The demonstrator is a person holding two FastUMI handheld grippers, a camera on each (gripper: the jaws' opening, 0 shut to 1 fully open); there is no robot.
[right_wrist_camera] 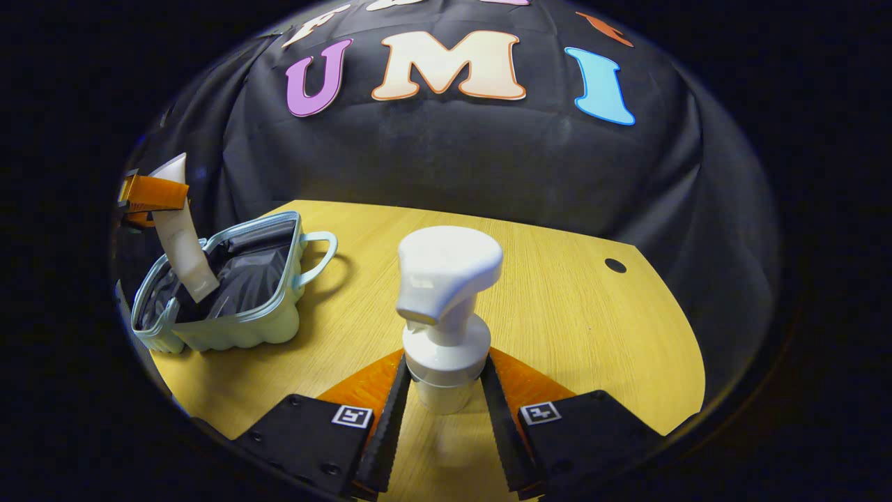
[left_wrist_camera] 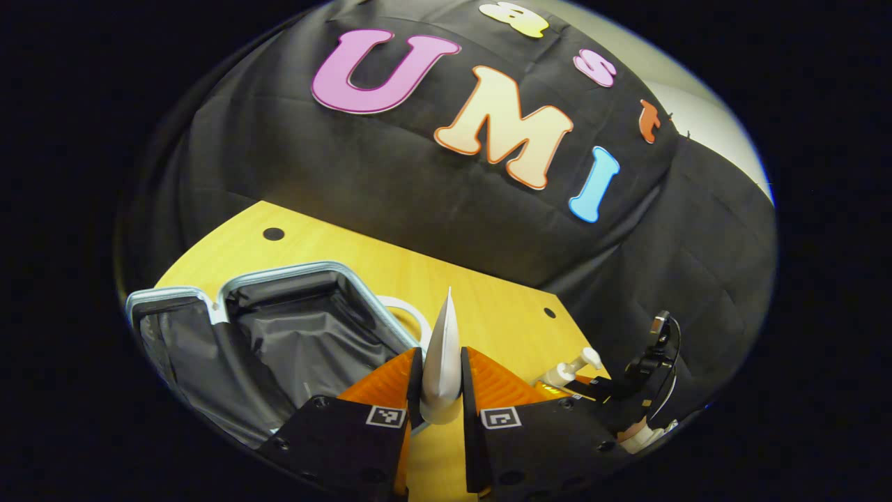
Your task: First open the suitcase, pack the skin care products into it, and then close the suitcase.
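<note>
The pale green suitcase [right_wrist_camera: 237, 328] lies open at the table's left, its dark grey lining [left_wrist_camera: 306, 335] showing. My left gripper [left_wrist_camera: 440, 390] is shut on a white squeeze tube [left_wrist_camera: 444, 362], crimped end up. In the right gripper view that tube [right_wrist_camera: 182, 244] hangs tilted over the open case, cap end down, held by orange fingers [right_wrist_camera: 150, 195]. My right gripper [right_wrist_camera: 446, 390] is shut on a white pump bottle [right_wrist_camera: 446, 314], standing upright above the table. The same bottle [left_wrist_camera: 568, 369] and the right gripper [left_wrist_camera: 613, 390] appear at the lower right of the left gripper view.
The yellow wooden table [right_wrist_camera: 571, 328] has a round cable hole [right_wrist_camera: 615, 265] at the right and others [left_wrist_camera: 273, 233] farther back. The suitcase handle [right_wrist_camera: 322, 258] points towards the table's middle. Black cloth closes off the back and sides.
</note>
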